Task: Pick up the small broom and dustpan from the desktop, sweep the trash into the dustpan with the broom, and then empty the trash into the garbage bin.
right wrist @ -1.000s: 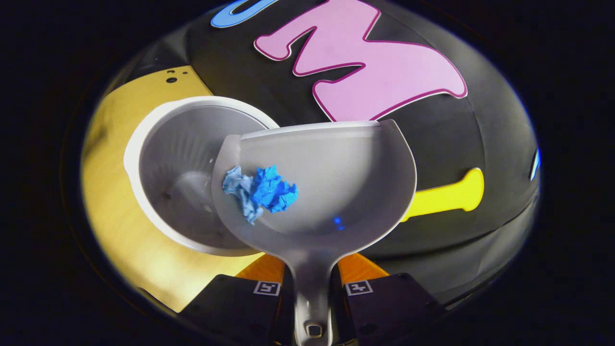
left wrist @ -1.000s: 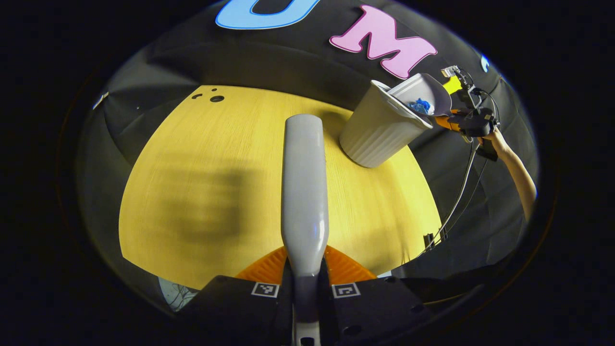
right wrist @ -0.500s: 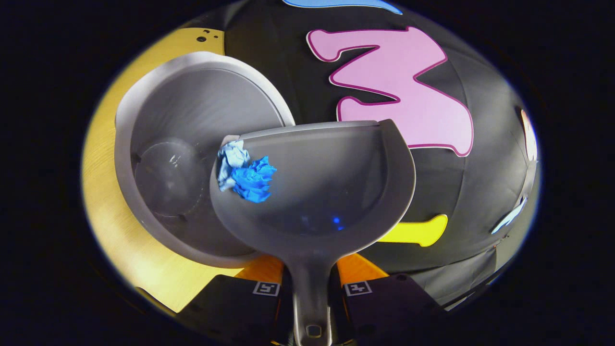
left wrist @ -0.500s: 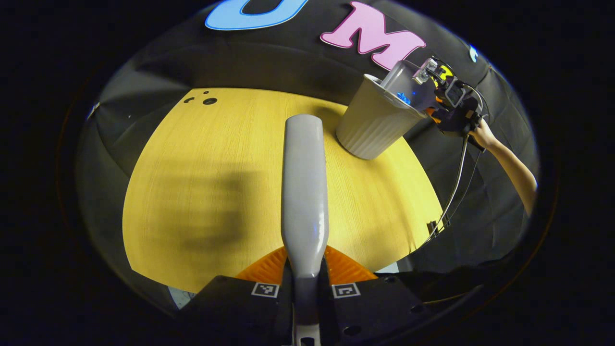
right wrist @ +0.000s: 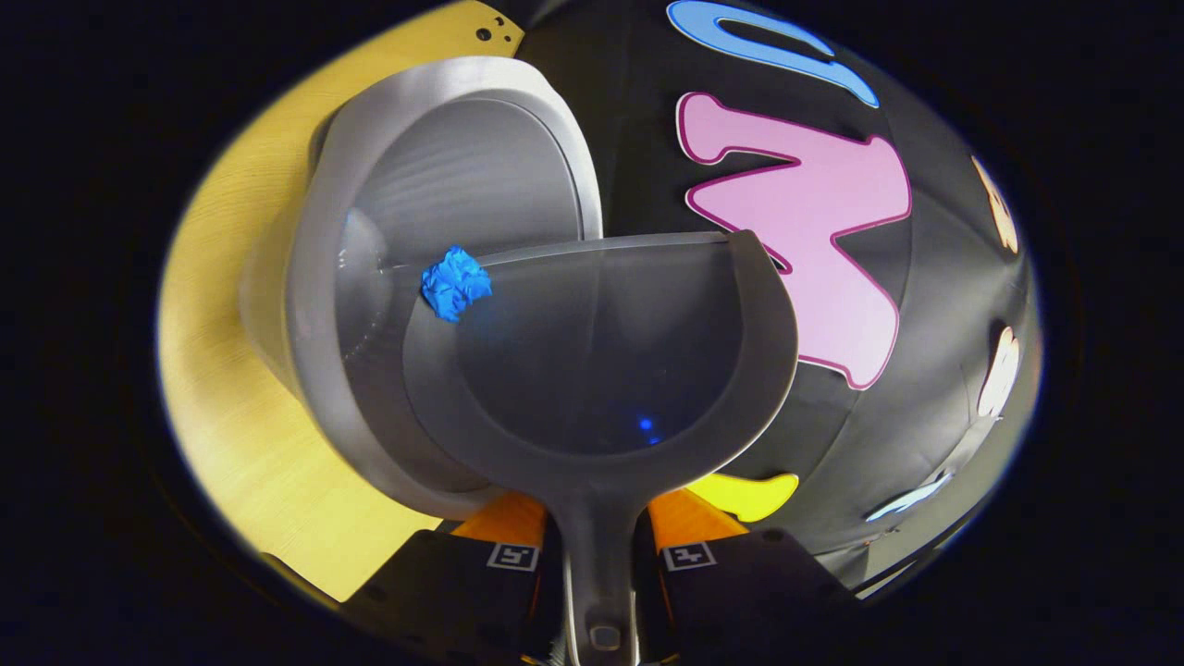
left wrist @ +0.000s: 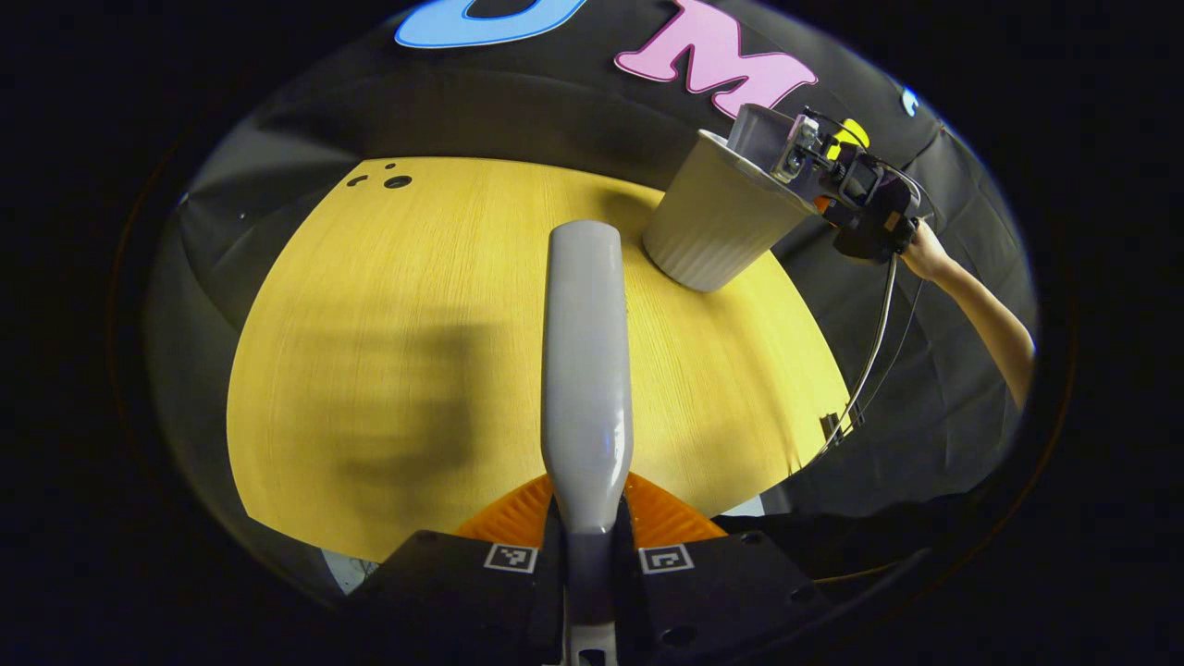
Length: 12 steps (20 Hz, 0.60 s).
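Now we grip the dustpan [right wrist: 601, 370] by its handle with both fingers of our right gripper [right wrist: 599, 555], tipped over the open mouth of the bin [right wrist: 444, 185] standing on the yellow table [left wrist: 416, 324]. A blue paper wad [right wrist: 455, 282] sits at the pan's front lip, above the bin. Our left gripper [left wrist: 588, 555] is closed on the broom [left wrist: 585, 351], held out over the table, well apart from the bin.
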Motion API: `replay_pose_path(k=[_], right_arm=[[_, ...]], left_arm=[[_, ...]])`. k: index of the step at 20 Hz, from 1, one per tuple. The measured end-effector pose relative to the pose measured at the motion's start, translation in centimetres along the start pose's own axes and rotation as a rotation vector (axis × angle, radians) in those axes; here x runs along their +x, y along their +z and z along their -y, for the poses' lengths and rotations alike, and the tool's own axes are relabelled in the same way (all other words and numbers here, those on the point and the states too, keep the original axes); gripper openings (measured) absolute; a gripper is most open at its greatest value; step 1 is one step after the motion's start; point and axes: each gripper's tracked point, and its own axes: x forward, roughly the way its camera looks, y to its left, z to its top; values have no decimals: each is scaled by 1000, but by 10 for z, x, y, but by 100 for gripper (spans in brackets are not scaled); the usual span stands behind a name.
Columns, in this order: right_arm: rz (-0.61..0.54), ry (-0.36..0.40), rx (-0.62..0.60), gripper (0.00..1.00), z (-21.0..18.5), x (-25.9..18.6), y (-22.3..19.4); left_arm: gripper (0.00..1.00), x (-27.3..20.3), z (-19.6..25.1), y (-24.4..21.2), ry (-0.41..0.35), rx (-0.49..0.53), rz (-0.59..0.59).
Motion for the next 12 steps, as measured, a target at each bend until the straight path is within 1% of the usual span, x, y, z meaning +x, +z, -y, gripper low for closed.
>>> replay_pose_path(k=[1, 2, 3, 5, 8, 9, 11, 12], right_arm=[[-4, 3, 0, 34, 0, 1, -1], [-10, 5, -4, 34, 0, 0, -1], [-13, 7, -2, 34, 0, 0, -1], [-16, 21, 29, 34, -1, 0, -1], [-36, 89, 160, 33, -6, -2, -3], [-48, 116, 213, 34, -7, -2, -4], [-68, 143, 337, 33, -3, -5, -5], [-80, 160, 412, 34, 0, -8, -6]], left_arm=[[29, 1, -1, -1, 2, 1, -1], [29, 1, -1, -2, 6, 1, -3], [25, 0, -1, -3, 7, 0, -4], [26, 1, -1, -4, 16, -2, -1], [25, -1, -5, 0, 47, -1, 16], [25, -2, -4, 2, 52, -5, 23], [25, -3, -3, 4, 52, -16, 30], [29, -3, -2, 5, 48, -27, 32]])
